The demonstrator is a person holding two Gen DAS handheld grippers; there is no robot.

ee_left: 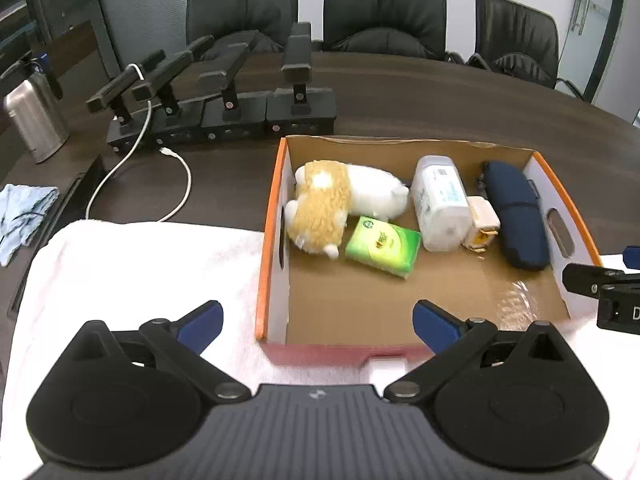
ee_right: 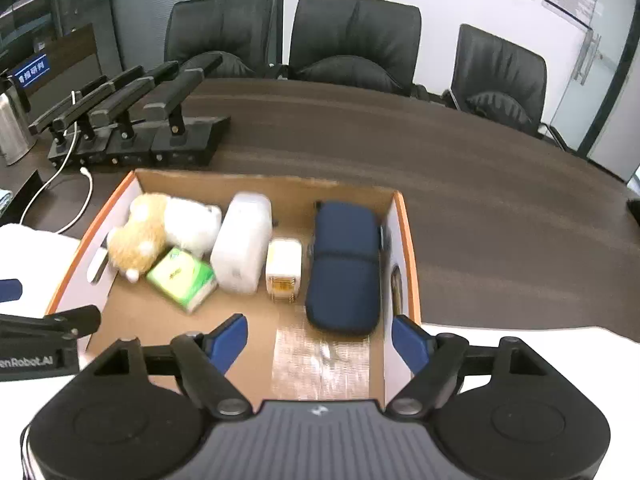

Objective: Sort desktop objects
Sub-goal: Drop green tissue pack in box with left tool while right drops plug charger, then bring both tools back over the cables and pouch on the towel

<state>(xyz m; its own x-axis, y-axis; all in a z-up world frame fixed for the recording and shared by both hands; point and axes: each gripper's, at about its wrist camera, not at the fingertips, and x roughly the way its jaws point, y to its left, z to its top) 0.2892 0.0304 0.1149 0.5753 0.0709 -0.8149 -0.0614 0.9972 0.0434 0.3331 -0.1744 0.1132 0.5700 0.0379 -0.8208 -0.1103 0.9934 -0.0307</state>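
An orange-rimmed cardboard box sits on a white towel. Inside lie a tan-and-white plush toy, a green tissue pack, a white bottle, a small white-and-gold box and a navy pouch. My left gripper is open and empty, above the box's near left corner. My right gripper is open and empty, above the box's near right part.
A row of black stands on bases with a white cable sits behind the box. A steel flask and a blue cloth lie at left. Black chairs line the dark table's far edge.
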